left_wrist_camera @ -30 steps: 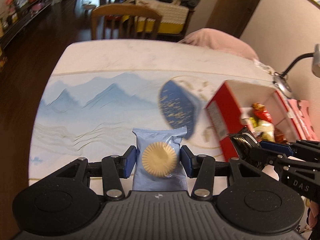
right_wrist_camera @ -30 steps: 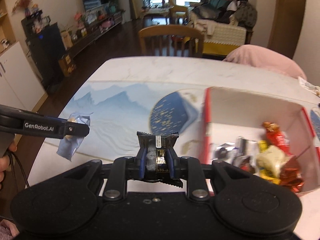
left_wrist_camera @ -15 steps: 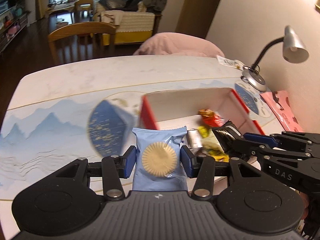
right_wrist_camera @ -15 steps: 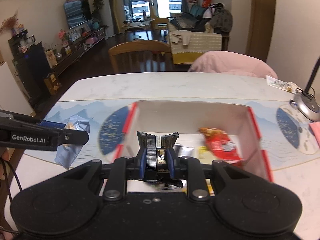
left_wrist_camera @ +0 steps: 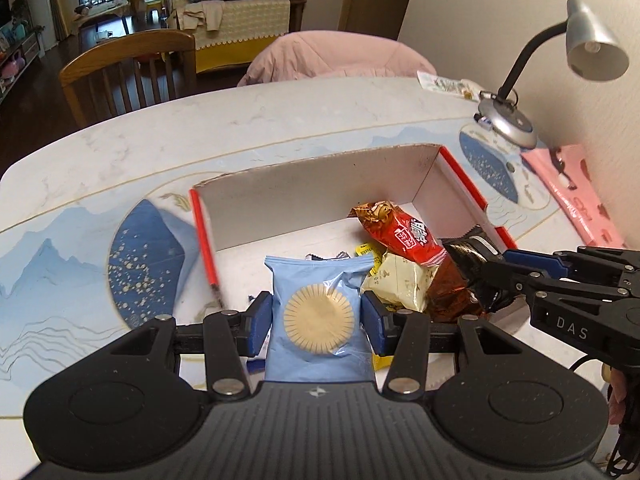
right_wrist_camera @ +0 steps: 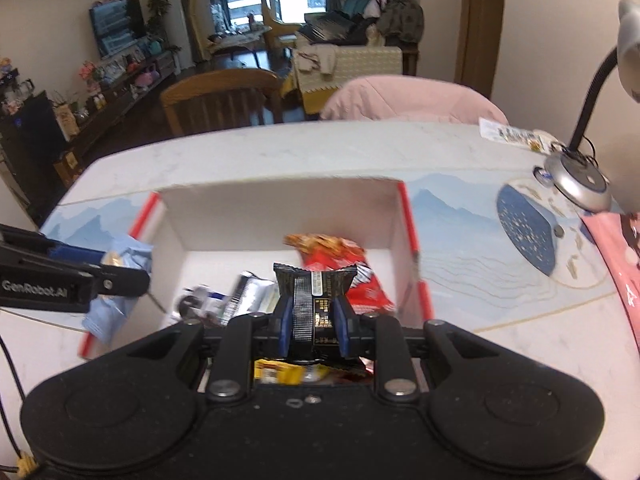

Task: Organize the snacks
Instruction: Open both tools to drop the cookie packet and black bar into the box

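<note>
— What has changed since a second ago?

— Both grippers have come over the red-edged box (left_wrist_camera: 428,168), which earlier sat off at 3 o'clock in the left wrist view. The left gripper (left_wrist_camera: 318,316) is clenched on one blue cookie packet (left_wrist_camera: 318,312), held above the box's near left part. The right gripper (right_wrist_camera: 314,312) is clamped on one black snack packet (right_wrist_camera: 314,292), over the box's near middle.

— How many things does the box hold?

— One red packet (left_wrist_camera: 400,232) lies at 12 to 1 o'clock from the blue packet, with one cream-coloured packet (left_wrist_camera: 400,284) just beside it. Silver wrappers (right_wrist_camera: 248,292) show at 10 o'clock of the right gripper, and a yellow one (right_wrist_camera: 280,374) sits under it. Their exact count cannot be told.

— What else stands on the table (left_wrist_camera: 240,120)?

— One desk lamp (left_wrist_camera: 516,124) at 2 o'clock, a pink bag (left_wrist_camera: 576,192) cut off by the edge, and one small packet (right_wrist_camera: 512,134) near the far rim.

— Anything hard to read?

— The right wrist view is blurred, and the packets hide the box floor beneath them.
</note>
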Demonstrator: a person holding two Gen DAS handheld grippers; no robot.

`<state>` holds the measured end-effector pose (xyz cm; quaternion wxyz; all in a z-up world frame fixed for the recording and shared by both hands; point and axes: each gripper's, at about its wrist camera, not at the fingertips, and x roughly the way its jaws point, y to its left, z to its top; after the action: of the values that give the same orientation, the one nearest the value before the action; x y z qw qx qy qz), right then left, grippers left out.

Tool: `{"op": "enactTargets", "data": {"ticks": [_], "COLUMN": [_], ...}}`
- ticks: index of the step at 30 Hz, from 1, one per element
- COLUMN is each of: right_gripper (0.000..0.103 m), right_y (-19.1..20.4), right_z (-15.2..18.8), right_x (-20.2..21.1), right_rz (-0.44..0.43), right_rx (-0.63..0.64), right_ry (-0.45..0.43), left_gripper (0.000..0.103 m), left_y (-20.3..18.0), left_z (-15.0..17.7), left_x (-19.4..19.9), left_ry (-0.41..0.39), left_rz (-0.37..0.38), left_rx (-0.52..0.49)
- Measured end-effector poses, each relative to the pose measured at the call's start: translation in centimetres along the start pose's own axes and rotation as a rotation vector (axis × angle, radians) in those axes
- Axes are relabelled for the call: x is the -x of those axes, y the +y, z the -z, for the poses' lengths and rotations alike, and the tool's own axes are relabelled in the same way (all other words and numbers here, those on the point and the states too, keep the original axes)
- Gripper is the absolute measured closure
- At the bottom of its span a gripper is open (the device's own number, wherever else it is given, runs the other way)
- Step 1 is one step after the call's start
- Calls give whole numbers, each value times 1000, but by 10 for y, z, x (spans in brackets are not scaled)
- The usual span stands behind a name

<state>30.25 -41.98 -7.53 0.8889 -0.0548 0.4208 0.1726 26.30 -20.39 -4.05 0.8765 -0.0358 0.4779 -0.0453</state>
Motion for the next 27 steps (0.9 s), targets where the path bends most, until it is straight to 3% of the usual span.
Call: {"op": "enactTargets", "data": {"ticks": [12, 27], "right_gripper": [82, 75], "right_y": [-13, -22], "right_z": [15, 9], "right_x": [-31, -37], "right_rz": [-12, -67], "right_rx": [-3, -15], "right_ry": [55, 90], "left_gripper": [56, 56], "left_y": [-8, -4], "left_z": [-22, -9], "left_x": [-64, -85], "left_ry": [105, 165], "left_rz": [-87, -72], "left_rx": [-7, 25]}}
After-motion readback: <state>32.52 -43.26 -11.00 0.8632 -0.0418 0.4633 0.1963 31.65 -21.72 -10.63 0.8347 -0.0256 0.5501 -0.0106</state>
